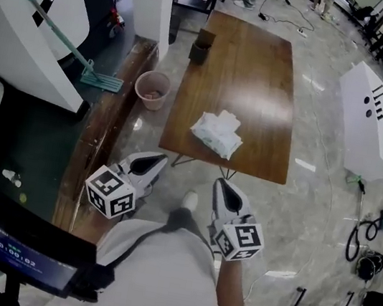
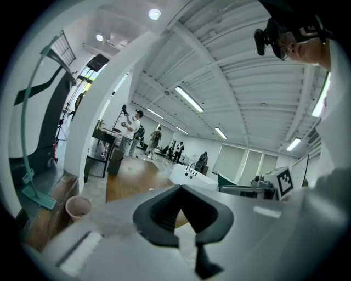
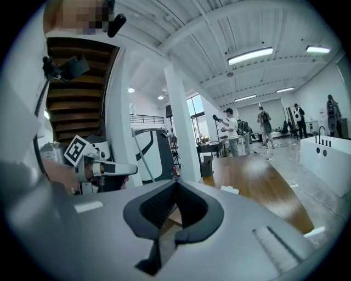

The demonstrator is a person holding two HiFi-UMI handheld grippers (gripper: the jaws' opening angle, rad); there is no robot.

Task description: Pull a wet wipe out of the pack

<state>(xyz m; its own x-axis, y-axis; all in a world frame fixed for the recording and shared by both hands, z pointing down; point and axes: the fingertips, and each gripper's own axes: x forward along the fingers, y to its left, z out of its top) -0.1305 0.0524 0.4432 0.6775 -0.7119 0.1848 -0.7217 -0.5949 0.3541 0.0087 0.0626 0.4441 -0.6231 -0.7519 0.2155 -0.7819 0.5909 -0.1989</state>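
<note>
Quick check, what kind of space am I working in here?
Probably a large open lab or workshop: high beamed ceiling with strip lights, other people working further off, cables and gear on the polished floor.

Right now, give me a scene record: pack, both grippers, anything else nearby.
pack: wet wipe pack lies on the wooden table, toward its near edge
left gripper: shut, empty, short of the table
right gripper: shut, empty, short of the table
also on table: dark box at the far end
floor: pink bucket left of the table
</note>
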